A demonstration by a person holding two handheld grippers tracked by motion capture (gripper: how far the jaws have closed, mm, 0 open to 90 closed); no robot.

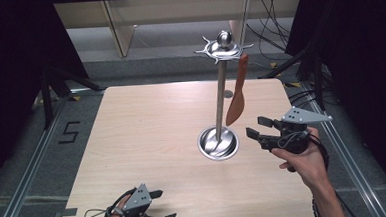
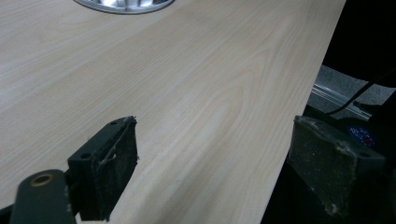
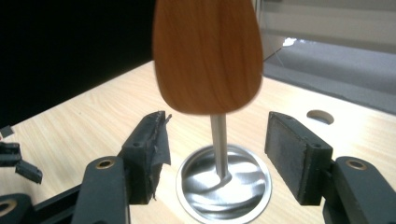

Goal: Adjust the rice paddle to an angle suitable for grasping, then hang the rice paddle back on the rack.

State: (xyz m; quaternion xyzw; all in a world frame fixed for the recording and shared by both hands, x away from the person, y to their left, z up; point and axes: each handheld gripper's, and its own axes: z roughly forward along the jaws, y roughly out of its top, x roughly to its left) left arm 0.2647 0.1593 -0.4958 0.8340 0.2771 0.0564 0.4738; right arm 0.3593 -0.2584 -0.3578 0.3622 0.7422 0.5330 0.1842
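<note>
Beside the steel utensil stand [image 1: 220, 94] on the pale wooden table [image 1: 147, 141], the right gripper [image 1: 256, 126] has its claw spread wide, nothing between the pads, just below and clear of the wooden spatula [image 1: 237, 91]. That spatula hangs by its handle from a hook on the stand's crown, blade down, tilted a little off vertical. I'd say the risk is a nudge: if the open jaws brush the blade, it could swing, slip off the shallow hook and drop onto the round base. A harder knock on the thin pole might rock the whole stand. The spatula is smooth reddish-brown wood with a rounded blade. Near the front edge, the left gripper [image 1: 159, 207] rests spread, holding nothing.
</note>
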